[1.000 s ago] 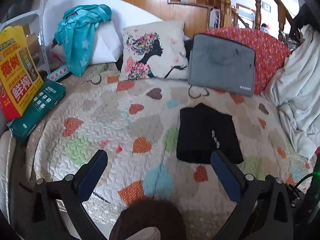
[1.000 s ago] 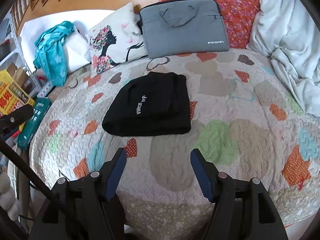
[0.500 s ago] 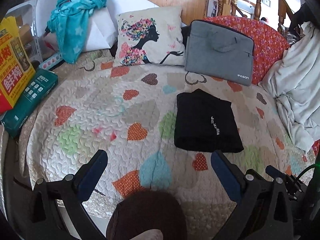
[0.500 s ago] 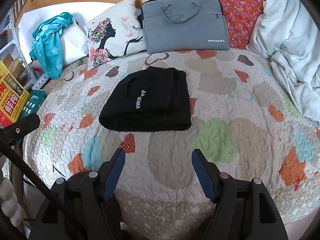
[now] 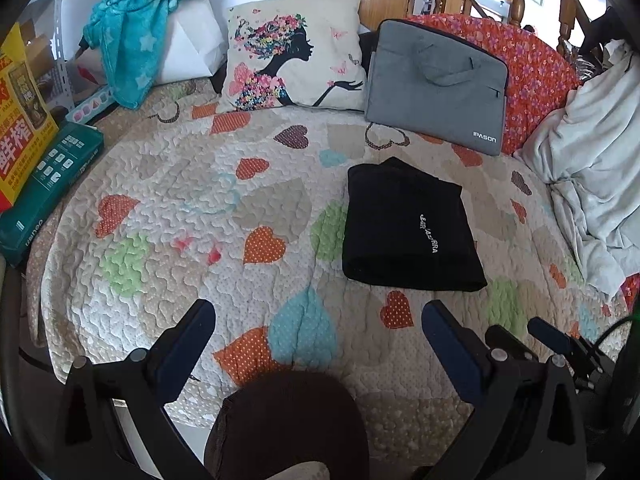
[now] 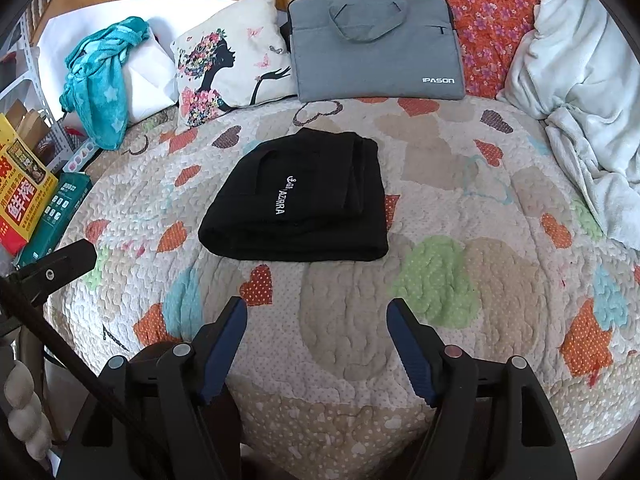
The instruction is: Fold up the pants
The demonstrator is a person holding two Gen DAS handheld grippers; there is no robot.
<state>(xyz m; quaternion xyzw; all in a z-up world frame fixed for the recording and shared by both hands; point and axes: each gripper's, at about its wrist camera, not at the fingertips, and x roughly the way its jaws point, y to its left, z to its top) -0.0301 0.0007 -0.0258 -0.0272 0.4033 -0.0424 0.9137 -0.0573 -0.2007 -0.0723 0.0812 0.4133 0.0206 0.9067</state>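
Black knit pants with white lettering (image 6: 304, 200), already folded into a compact flat rectangle, lying mid-bed on the cream heart-patterned quilt (image 6: 440, 216), near the grey laptop bag (image 6: 372, 40). Left gripper (image 5: 316, 336) wide and empty; right gripper (image 6: 316, 340) empty too, jaws just opening wider, both well short of the cloth. Seemingly finished; perhaps only smoothing left.

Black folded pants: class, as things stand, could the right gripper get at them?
Probably yes. The black folded pants lie flat on the quilt, just ahead of the right gripper, whose jaws stand open and empty; only bare quilt lies between.
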